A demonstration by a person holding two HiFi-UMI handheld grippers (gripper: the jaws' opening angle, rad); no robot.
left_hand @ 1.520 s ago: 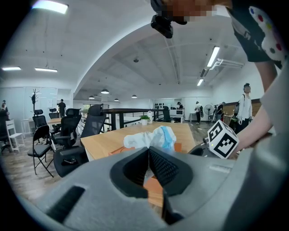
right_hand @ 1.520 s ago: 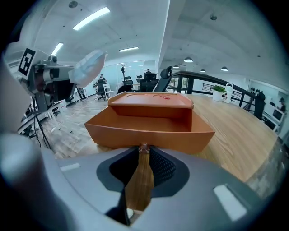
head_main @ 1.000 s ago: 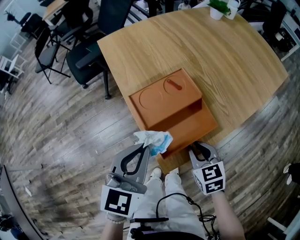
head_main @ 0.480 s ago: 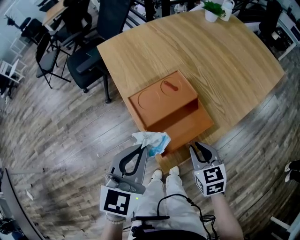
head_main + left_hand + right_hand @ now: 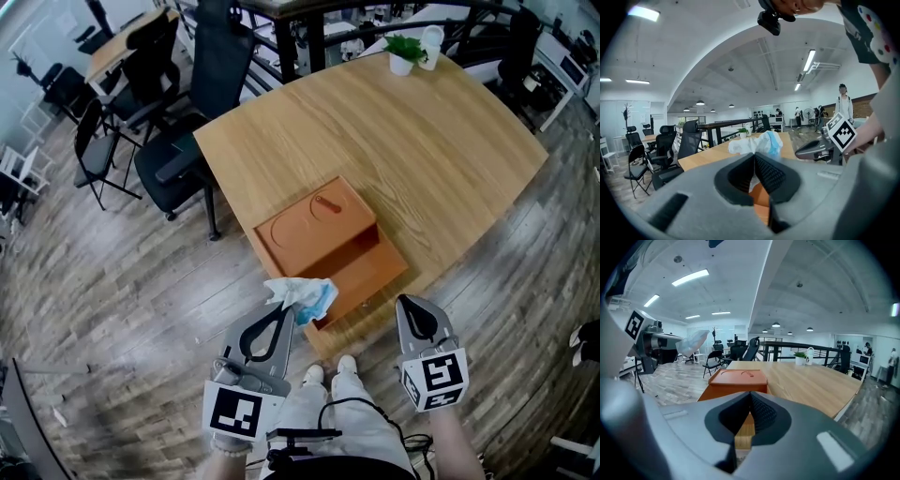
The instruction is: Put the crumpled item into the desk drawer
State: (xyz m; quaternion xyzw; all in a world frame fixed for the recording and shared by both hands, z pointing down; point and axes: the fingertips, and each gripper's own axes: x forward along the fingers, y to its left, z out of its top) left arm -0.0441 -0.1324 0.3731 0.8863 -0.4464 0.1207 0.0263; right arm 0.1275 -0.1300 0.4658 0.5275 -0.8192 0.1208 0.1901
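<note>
Drawer (image 5: 371, 272) (open) sits partly behind crumpled item (image 5: 304, 294) in left tongs (image 5: 285, 309).

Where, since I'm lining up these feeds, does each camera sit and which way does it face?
Head view: on the person's head, steeply down at table, drawer box; left gripper, right gripper, legs show.
Left gripper view: on it, along jaws shut on the crumpled item.
Right gripper view: on it, along just-closed, empty jaws toward the drawer box.
Shared: all show the table.
</note>
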